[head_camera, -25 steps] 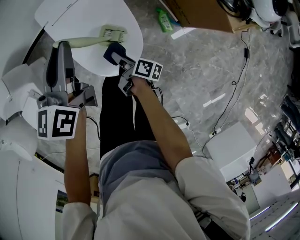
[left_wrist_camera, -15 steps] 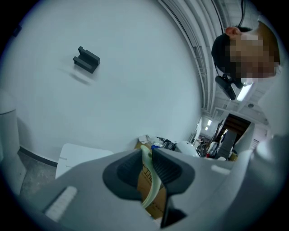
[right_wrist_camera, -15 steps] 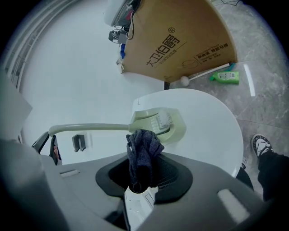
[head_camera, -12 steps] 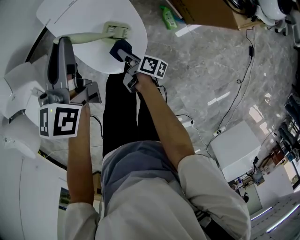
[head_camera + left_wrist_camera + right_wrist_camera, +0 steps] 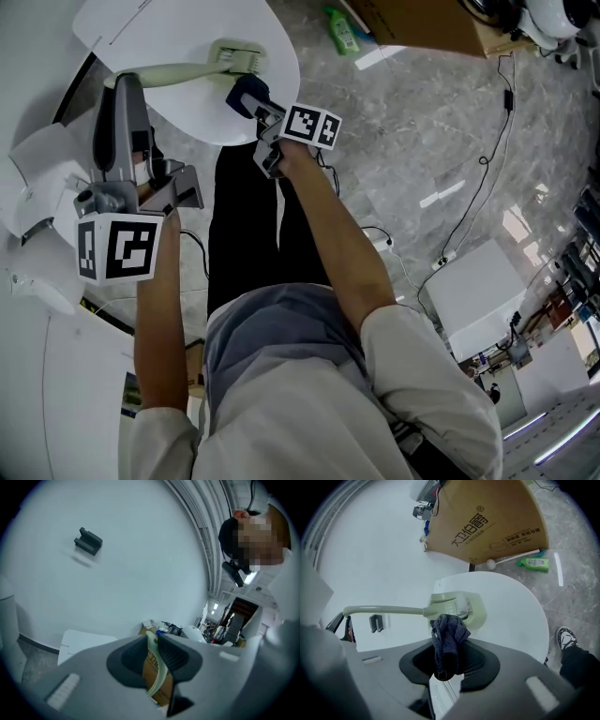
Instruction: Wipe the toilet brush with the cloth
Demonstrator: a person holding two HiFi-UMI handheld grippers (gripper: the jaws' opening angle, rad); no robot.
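Observation:
A pale green toilet brush (image 5: 178, 72) lies level over the shut white toilet lid (image 5: 178, 33), its flat bristle head (image 5: 236, 56) at the right end. My left gripper (image 5: 120, 89) is shut on the brush handle (image 5: 158, 677), which runs between its dark pads. My right gripper (image 5: 253, 101) is shut on a dark blue cloth (image 5: 446, 641). The cloth's free end (image 5: 246, 92) reaches up to the lower edge of the brush head (image 5: 457, 609) and seems to touch it.
A brown cardboard box (image 5: 487, 522) stands behind the toilet, with a green bottle (image 5: 343, 30) on the grey marble floor. The white toilet tank (image 5: 42, 178) is at the left. A black cable (image 5: 487, 159) runs across the floor. My dark trouser legs (image 5: 239, 234) are below the lid.
My right gripper has carried the cloth up and to the right, closer to the brush head. The left gripper and the brush have hardly moved.

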